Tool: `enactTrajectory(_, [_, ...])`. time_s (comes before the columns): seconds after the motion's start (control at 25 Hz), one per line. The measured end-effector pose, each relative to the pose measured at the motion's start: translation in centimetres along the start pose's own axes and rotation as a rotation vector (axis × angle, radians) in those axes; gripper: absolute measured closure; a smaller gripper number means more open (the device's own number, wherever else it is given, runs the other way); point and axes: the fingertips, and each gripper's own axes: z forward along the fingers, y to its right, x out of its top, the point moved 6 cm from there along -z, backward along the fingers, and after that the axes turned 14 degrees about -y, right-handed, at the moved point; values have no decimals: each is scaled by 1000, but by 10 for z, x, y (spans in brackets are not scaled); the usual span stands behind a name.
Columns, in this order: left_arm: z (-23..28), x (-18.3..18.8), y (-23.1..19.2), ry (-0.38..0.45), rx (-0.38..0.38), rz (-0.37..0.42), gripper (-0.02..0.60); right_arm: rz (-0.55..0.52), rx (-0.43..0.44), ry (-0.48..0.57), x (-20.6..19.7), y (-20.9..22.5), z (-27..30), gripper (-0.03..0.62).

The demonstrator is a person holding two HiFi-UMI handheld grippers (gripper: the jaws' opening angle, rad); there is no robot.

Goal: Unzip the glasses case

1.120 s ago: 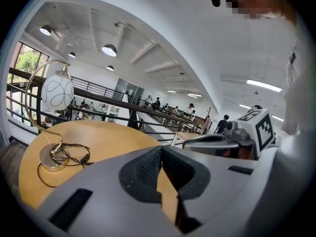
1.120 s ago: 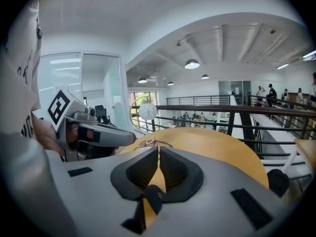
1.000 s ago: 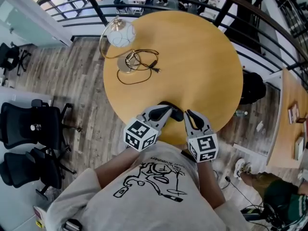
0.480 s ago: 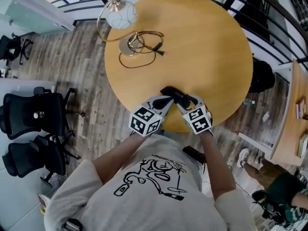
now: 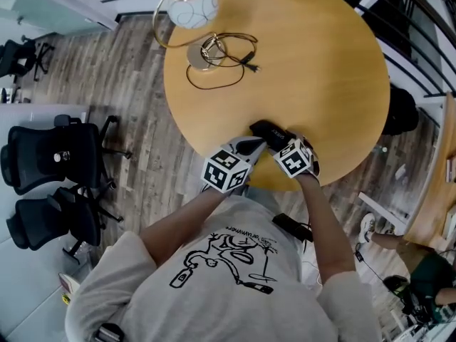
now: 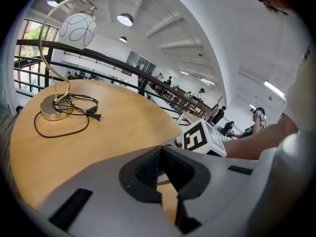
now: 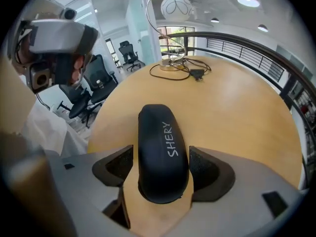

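Bright, even illumination is provided throughout. Round ceiling lights [image 6: 125, 19] and a daylit window [image 6: 29, 33] are registered as sources in the left gripper view. Only faint, soft shadows are cast on the surface [image 5: 320, 70]. A dull sheen is shown on the glasses case [image 7: 163, 152]. Strong fisheye curvature and black vignetted corners are present in both gripper views.

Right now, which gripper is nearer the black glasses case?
Right. The right gripper has its jaws, which have just been opening, on either side of the glasses case, not pressing on it. The left gripper, shut and empty, sits alongside, short of the case.
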Motion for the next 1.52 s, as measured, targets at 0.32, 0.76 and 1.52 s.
enactTrajectory(0.32, [-1, -9, -8, -14, -3, -13, 572, -12, -35, -13, 1, 3, 20, 266])
enactTrajectory(0.76, [-17, 12, -5, 66, -56, -56, 452, 158, -67, 193, 9, 7, -60, 267])
enactTrajectory(1.52, [-8, 41, 27, 168, -300, -299, 265, 325, -90, 529, 23, -48, -157, 266])
